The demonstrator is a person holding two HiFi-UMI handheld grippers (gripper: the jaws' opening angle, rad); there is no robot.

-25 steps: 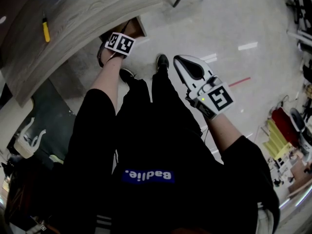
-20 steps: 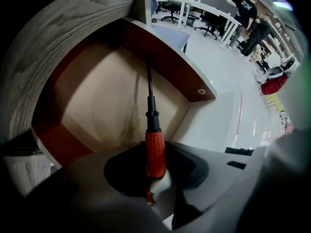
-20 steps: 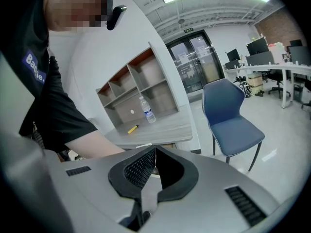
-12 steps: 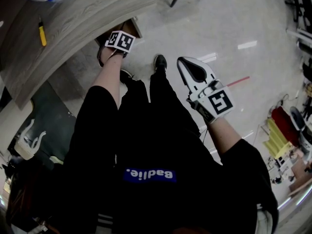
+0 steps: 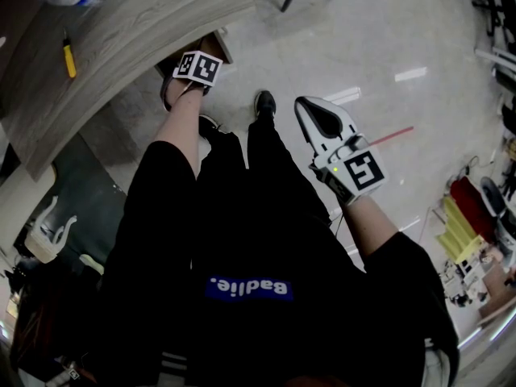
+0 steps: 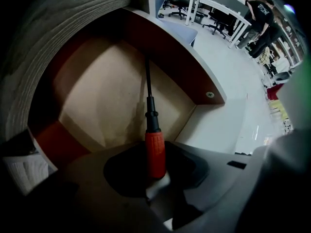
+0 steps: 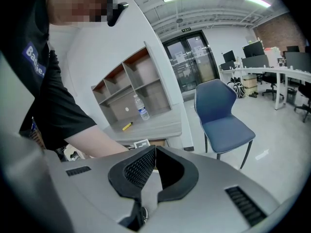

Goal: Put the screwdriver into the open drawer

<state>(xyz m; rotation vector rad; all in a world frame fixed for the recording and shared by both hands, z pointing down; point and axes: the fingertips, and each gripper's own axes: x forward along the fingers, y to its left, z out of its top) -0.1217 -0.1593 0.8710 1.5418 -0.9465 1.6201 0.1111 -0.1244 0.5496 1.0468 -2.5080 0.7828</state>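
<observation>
Well, the screwdriver [image 6: 154, 149] hangs tip-down inside the drawer [image 6: 97, 96], its red handle between the jaws of the left gripper [image 6: 156, 173]. Those jaws have just been opening a little. The pads look to be on the handle all the same, and it stands straight in line with them. The thin black shaft runs down toward the foot of one drawer wall. Whether the tip touches the drawer bottom I can't tell.

I'd judge it a light, stiff tool, all rigid plastic and steel with nothing fragile about it. The handle is round and looks fairly smooth. It could twist or slip in a loose grip, and it would likely roll once laid down. The thick middle of the handle seems the place to hold, not the narrow black collar or the shaft.

The drawer is a plain box with a pale, matte fibreboard bottom. Its walls are reddish-brown with a light rim, and a small round fitting sits on the rim near one corner. Over one side juts the desk [image 5: 121, 31], grey wood-grain with a curved edge.

The right gripper [image 7: 154, 154] is held well apart over the glossy room floor. Its jaws are closed together on nothing, ribbed black pads meeting.
</observation>
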